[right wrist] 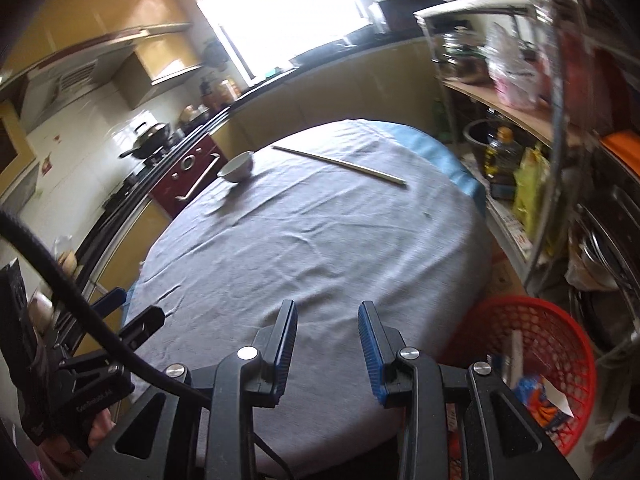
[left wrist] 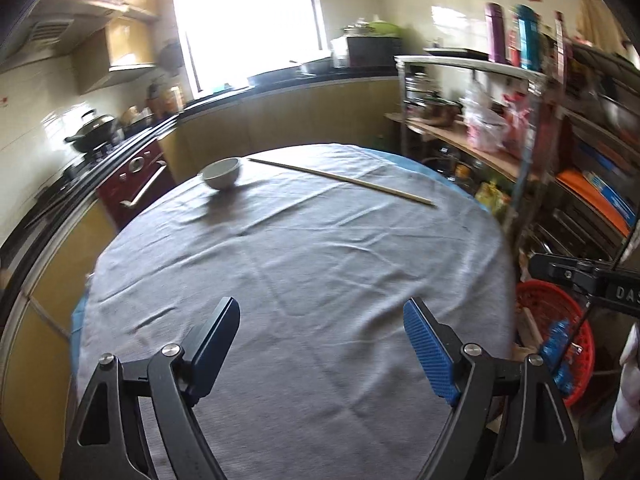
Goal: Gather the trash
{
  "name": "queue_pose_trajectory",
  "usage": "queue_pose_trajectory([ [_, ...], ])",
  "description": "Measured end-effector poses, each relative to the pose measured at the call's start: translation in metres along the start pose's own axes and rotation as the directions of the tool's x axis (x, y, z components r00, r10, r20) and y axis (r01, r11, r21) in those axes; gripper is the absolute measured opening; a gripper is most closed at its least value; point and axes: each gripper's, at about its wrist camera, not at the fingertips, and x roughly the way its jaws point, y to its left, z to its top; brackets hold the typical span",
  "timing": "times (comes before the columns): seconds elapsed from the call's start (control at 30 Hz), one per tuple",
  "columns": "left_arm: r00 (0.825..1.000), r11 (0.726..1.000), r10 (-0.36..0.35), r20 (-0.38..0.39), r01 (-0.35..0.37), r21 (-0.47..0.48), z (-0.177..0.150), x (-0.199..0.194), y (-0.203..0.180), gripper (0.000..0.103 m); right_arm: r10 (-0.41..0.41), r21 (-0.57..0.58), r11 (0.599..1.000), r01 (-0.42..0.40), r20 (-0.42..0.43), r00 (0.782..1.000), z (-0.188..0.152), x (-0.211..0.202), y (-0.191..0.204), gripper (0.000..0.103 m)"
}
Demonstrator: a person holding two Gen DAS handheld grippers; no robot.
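A red mesh basket (right wrist: 532, 344) stands on the floor by the table's right side. It holds trash, including a blue and orange wrapper (right wrist: 536, 396) and a pale stick. In the left wrist view the basket (left wrist: 552, 320) shows at the lower right. My left gripper (left wrist: 320, 308) hangs over the near part of the grey tablecloth (left wrist: 300, 248), jaws wide apart and empty. My right gripper (right wrist: 328, 308) hovers over the cloth's near edge, left of the basket. Its blue pads stand a narrow gap apart with nothing between them.
A white bowl (left wrist: 222, 174) and a pair of chopsticks (left wrist: 344, 180) lie at the table's far side. Crowded metal shelves (right wrist: 520, 120) stand close on the right. Kitchen counters and a stove with a wok (left wrist: 94, 130) run along the left.
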Motion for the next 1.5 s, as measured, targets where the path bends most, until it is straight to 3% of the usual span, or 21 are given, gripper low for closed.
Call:
queue_pose_trajectory([
  [0.43,0.995,0.984,0.103,-0.013,-0.104,-0.147,-0.004,-0.004,0.073,0.084,0.099,-0.115,0.988,-0.101,-0.026,0.995,0.007,0.033,0.069,0.036],
  [0.7,0.986,0.968,0.168,-0.003,-0.165,-0.189,-0.006,-0.014,0.100,0.084,0.145,-0.200,0.969,-0.145,-0.013,0.989,0.013,0.039,0.112,0.036],
  [1.1,0.972,0.939,0.236,0.006,-0.227,-0.257,-0.009,-0.029,0.134,0.085,0.148,-0.336,0.930,-0.150,-0.031,0.989,0.000,0.053,0.170,0.036],
  [1.5,0.954,0.911,0.300,0.009,-0.283,-0.300,-0.018,-0.040,0.163,0.085,0.184,-0.354,0.917,-0.182,-0.028,0.983,-0.002,0.056,0.199,0.036],
])
